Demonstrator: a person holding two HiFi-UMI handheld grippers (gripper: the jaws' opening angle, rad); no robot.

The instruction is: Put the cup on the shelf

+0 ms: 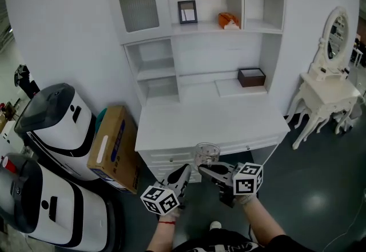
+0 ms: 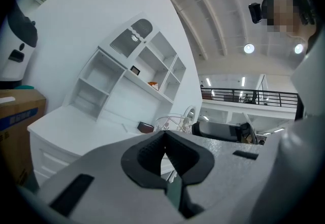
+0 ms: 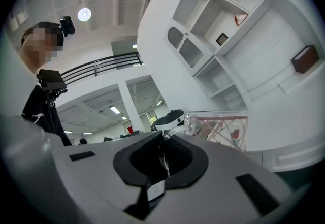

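Carrying stage, by the look of things: cup (image 1: 206, 155) aloft in front of the white desk (image 1: 211, 122), not yet on any shelf (image 1: 197, 29). To do this well, hold the right gripper (image 1: 203, 168) pressed firmly on the thin clear strip caught between its pads (image 3: 185, 156), apparently the handle, though hard to be sure; gripped so far off to one side, likely to swing or tip. Lift smoothly toward 12 o'clock with the mouth level, and aim for a bare stretch of board: steer clear of the picture frame (image 1: 187, 11) at 11 o'clock and the orange object (image 1: 229, 20) at 1 o'clock on the upper shelf, and of the dark box (image 1: 251, 77) lower down at 1 o'clock. Set the base flat before spreading the jaws. No call for the left gripper (image 1: 185, 172): pressed together on nothing, just beside the cup at its 7 o'clock, best held out of the path. As for cup against claw: in the right gripper view, flower-printed cup (image 3: 218, 129) just past the pads at about 2 o'clock, joined to them only by that clear strip; in the head view, right at the tips, at 10 o'clock from the marker cube (image 1: 247, 179). In the left gripper view, cup (image 2: 170, 122) just beyond the closed tips at 12 o'clock, apart from them.
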